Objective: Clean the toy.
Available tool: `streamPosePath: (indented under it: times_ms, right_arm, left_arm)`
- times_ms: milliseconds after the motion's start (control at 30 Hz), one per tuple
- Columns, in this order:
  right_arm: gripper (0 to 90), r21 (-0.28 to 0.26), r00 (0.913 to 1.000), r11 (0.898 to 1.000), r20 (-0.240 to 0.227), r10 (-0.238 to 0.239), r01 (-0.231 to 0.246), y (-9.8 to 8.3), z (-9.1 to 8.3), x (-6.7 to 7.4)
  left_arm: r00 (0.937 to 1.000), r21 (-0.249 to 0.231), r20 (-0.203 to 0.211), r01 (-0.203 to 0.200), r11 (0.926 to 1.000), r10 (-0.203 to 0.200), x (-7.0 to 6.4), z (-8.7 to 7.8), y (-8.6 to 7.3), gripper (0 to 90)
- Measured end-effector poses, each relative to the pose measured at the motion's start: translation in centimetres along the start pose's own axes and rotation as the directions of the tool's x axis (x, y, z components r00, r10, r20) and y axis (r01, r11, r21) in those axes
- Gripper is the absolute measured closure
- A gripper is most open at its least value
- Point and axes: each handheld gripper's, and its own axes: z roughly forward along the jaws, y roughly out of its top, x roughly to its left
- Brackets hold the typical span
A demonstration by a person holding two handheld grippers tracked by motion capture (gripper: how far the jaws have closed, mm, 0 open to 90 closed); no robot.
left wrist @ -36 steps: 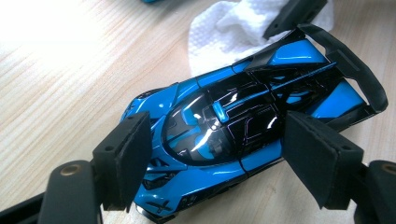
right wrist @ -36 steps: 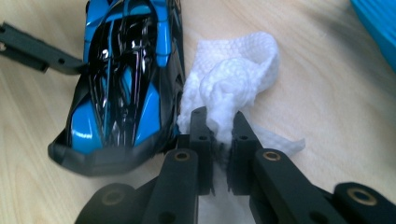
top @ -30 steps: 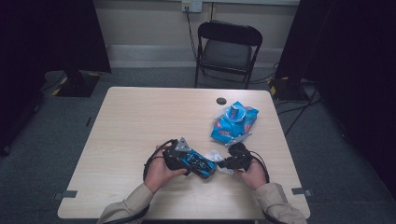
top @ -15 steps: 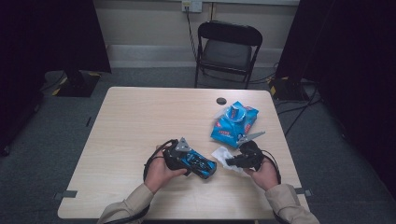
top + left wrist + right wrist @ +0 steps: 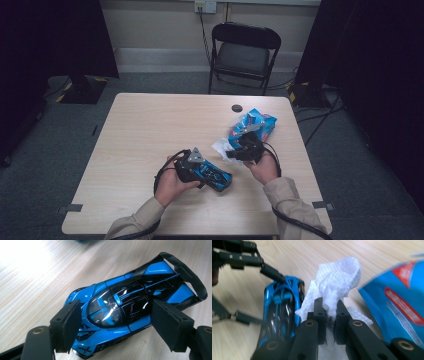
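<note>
- Blue toy car lies on wooden table, near the front edge, clamped at its sides by left gripper; pads touch the body both sides, so it's gripped, not just straddled.
- High view: same car sits w/ its nose away from the left hand, pointing toward the right gripper.
- Right gripper has jaws nearly shut on a crumpled white paper towel; wad sticks out past the jaw tips, rest of sheet hangs below.
- High view: right gripper is just beside the car, apart from it; towel shows as a white patch at its left.
- Blue snack bag lies behind right gripper, toward far right of table; not being handled. Small black round thing beyond it, can't tell what it is.
- Progress, my read: job looks like wiping the car w/ the towel. Done: car pinned, towel picked up.
- Left: towel isn't on the car in these pics, so the wiping contact itself isn't shown; can't tell whether any part of the body is already cleaned.
- Next probably: bring wad onto roof/hood while left keeps car steady.
</note>
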Motion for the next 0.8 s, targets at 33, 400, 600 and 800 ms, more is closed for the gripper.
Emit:
streamPosePath:
  times_ms: [33,400,600,800]
  right_arm:
    - [83.8,0.002,0.9999,1.0,0.009,-0.005,0.005,0.3,0.5,0.1]
    - [83.8,0.051,0.9993,0.999,-0.036,0.006,-0.004,2.7,5.7,1.5]
    - [83.7,0.089,0.9989,0.996,-0.047,-0.008,0.012,2.7,7.2,1.9]
    - [83.7,0.11,0.9993,0.994,-0.033,0.019,-0.015,2.5,7.9,1.7]
  left_arm:
    - [1.0,0.0,0.0,0.0,1.0,0.0,0.0,0.0,0.0,24.7]
    - [1.0,0.001,0.002,0.0,1.0,0.0,0.0,0.0,0.0,24.7]
    - [1.0,-0.005,0.002,0.006,1.0,-0.006,0.0,0.0,0.0,24.8]
    - [1.0,0.0,0.002,-0.001,1.0,0.001,0.0,0.0,0.0,24.8]
